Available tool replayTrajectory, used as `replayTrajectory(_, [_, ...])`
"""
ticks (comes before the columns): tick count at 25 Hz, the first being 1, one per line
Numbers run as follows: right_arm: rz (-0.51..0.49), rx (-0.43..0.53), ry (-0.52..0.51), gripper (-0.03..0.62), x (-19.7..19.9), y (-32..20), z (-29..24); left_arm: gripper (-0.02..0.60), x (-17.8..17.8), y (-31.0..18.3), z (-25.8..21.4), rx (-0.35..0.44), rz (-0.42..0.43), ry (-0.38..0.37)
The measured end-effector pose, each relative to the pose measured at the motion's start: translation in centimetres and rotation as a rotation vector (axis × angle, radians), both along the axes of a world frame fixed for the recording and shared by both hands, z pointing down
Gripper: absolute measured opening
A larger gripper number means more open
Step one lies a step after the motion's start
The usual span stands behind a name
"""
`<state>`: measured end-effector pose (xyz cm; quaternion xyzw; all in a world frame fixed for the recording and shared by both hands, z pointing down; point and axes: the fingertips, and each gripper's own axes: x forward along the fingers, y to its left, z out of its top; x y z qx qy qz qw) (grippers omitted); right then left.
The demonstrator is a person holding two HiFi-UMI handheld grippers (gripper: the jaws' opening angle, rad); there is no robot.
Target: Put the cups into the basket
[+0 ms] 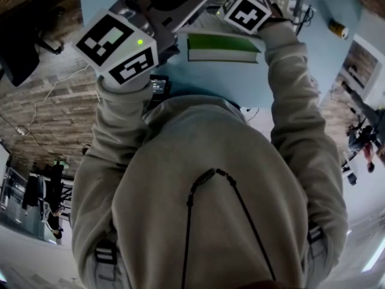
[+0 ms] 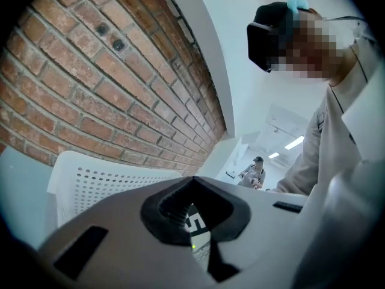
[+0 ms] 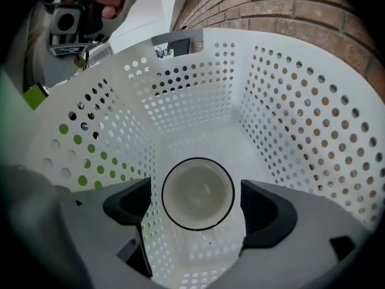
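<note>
A white cup (image 3: 198, 191) with a dark rim stands upright inside the white perforated basket (image 3: 301, 119), seen from above in the right gripper view. My right gripper (image 3: 195, 202) points steeply down into the basket with a jaw on either side of the cup; a gap shows at both sides, so it is open. In the left gripper view my left gripper (image 2: 195, 215) points roughly level past the basket's wall (image 2: 96, 185), its dark pads close together with nothing between them. In the head view both marker cubes (image 1: 117, 47) are raised over the table and the jaws are hidden.
A green book (image 1: 222, 47) lies on the light blue table (image 1: 283, 77) beside the basket. A small dark device (image 1: 159, 84) sits near the table edge. A brick wall (image 2: 90, 83) stands right behind the basket. My own torso fills the lower head view.
</note>
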<state>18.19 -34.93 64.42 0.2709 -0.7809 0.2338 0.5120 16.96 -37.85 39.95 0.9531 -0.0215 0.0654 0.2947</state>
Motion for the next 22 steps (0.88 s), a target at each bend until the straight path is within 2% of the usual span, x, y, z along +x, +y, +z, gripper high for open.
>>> replayTrajectory(3, [0.006,0.049,0.012,0.446,0.3,-0.5,-2.2,-0.002,-0.6,0.4,-0.7,0.026,-0.001,-0.013])
replayTrajectory(6, [0.013,0.124,0.021,0.446,0.1,-0.8,-5.3,-0.002,-1.2,1.1,-2.2,0.031,-0.005,0.021])
replayTrajectory(10, [0.034,0.228,0.012,0.446,-1.4,-0.1,-10.1,-0.002,-2.8,3.0,-4.1,0.054,0.006,0.028])
replayTrajectory(13, [0.076,0.321,-0.081,0.443,-3.7,1.3,-14.7,-0.002,-4.1,4.8,-6.0,0.06,0.012,0.042])
replayTrajectory(18, [0.207,0.414,-0.331,0.432,-7.6,5.0,-20.6,-0.002,-6.1,8.1,-7.7,0.099,0.039,0.047])
replayTrajectory(19, [0.241,0.431,-0.366,0.382,-8.0,5.6,-21.4,-0.002,-6.5,8.7,-8.1,0.107,0.045,0.052])
replayTrajectory(20, [0.278,0.447,-0.388,0.214,-8.2,6.4,-22.2,-0.002,-6.9,9.4,-8.6,0.112,0.05,0.057])
replayTrajectory(21, [0.311,0.461,-0.404,0.098,-8.3,7.4,-22.9,-0.002,-7.2,10.4,-9.1,0.117,0.057,0.064])
replayTrajectory(22, [0.336,0.477,-0.421,0.085,-8.5,8.6,-23.7,-0.002,-7.5,11.7,-9.7,0.123,0.065,0.074])
